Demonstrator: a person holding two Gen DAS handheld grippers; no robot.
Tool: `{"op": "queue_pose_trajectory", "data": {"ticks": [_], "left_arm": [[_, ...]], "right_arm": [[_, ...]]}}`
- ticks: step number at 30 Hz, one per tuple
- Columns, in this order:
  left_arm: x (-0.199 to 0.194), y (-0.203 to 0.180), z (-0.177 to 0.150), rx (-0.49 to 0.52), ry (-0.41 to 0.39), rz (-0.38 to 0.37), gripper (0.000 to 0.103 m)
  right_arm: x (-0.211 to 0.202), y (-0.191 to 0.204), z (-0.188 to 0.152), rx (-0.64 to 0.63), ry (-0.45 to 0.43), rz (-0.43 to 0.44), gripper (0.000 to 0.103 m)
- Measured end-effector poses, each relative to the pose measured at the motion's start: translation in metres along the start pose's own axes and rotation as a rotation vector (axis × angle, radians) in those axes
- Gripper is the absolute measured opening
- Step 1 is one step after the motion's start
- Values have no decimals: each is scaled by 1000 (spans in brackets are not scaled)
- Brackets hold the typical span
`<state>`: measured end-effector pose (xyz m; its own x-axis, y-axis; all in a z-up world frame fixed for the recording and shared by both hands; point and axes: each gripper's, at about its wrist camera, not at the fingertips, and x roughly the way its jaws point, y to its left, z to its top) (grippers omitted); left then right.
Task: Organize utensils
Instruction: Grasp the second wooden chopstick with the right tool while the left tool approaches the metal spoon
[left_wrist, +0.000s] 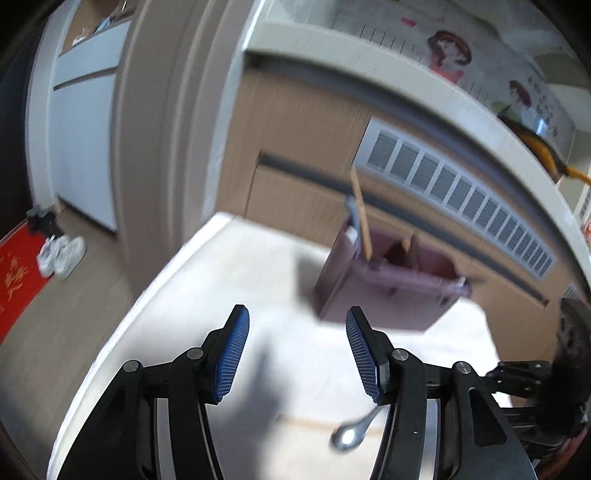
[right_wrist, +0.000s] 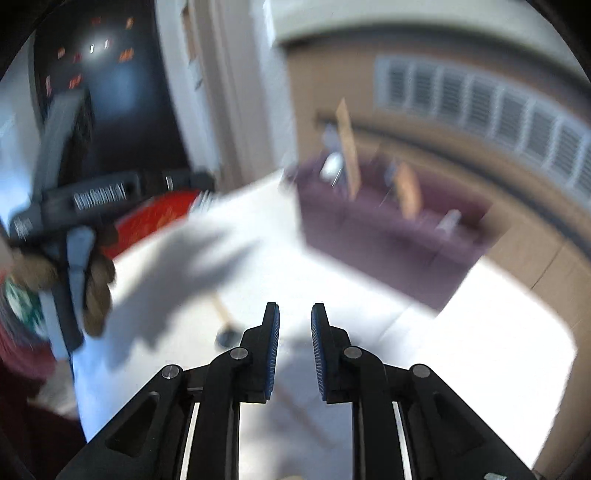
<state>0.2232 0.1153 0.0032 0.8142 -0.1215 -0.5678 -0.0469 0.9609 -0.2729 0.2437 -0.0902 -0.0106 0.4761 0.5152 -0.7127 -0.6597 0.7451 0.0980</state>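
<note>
Utensils stand in a purple compartmented holder (left_wrist: 391, 280) at the far edge of a white table (left_wrist: 207, 295), ahead of and slightly right of the left gripper (left_wrist: 297, 354) in its own wrist view. A flat wooden utensil (left_wrist: 362, 218) and a grey-handled one (left_wrist: 352, 218) lean upright in the holder's left compartment. The left gripper's blue-padded fingers (left_wrist: 231, 354) are spread wide with nothing between them. Below its right finger, a metal spoon (left_wrist: 349, 434) lies on the table, touching a thin wooden stick (left_wrist: 306, 421) that lies flat beside it. Beyond the table runs a brown cabinet front with a white slatted vent (left_wrist: 461, 199) under a pale countertop. To the left, a wooden floor holds white shoes (left_wrist: 61, 254) and a red mat (left_wrist: 14, 280). The whole view is motion-blurred.

From the right wrist view, the right gripper (right_wrist: 295, 347) hangs over the same white table (right_wrist: 480, 350), its jaws parted by a narrow gap and holding nothing. The purple holder (right_wrist: 388, 229) sits ahead and to the right, with wooden and metal utensils sticking up, too blurred to name. Left of the fingers, a wooden-handled utensil (right_wrist: 221, 310) lies on the table with its dark end nearest the gripper. Farther left, a person's hand (right_wrist: 96, 291) grips the handle of the other gripper's body, which casts a broad shadow across the tabletop. The slatted vent (right_wrist: 498, 107) shows behind.
</note>
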Motion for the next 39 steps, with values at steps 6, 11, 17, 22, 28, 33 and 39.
{"op": "queue_pose_trajectory", "data": {"ticks": [6, 11, 17, 22, 28, 33, 39], "left_arm": [[-4, 12, -44, 37, 127, 27, 56], [-10, 29, -66, -28, 165, 4, 56], [-13, 35, -67, -31, 172, -9, 56], [-14, 39, -59, -53, 157, 1, 56], [-16, 37, -58, -45, 161, 6, 56], [-18, 37, -56, -34, 169, 19, 56], [-11, 30, -58, -31, 182, 1, 56]], "right_arm": [[34, 10, -25, 35, 121, 25, 17], [42, 10, -18, 10, 130, -49, 17], [43, -5, -35, 116, 191, 26, 17], [35, 28, -48, 56, 210, 107, 19], [54, 63, -32, -48, 214, 37, 19], [61, 74, -24, -85, 234, -35, 9], [25, 68, -61, -2, 251, 50, 6]]}}
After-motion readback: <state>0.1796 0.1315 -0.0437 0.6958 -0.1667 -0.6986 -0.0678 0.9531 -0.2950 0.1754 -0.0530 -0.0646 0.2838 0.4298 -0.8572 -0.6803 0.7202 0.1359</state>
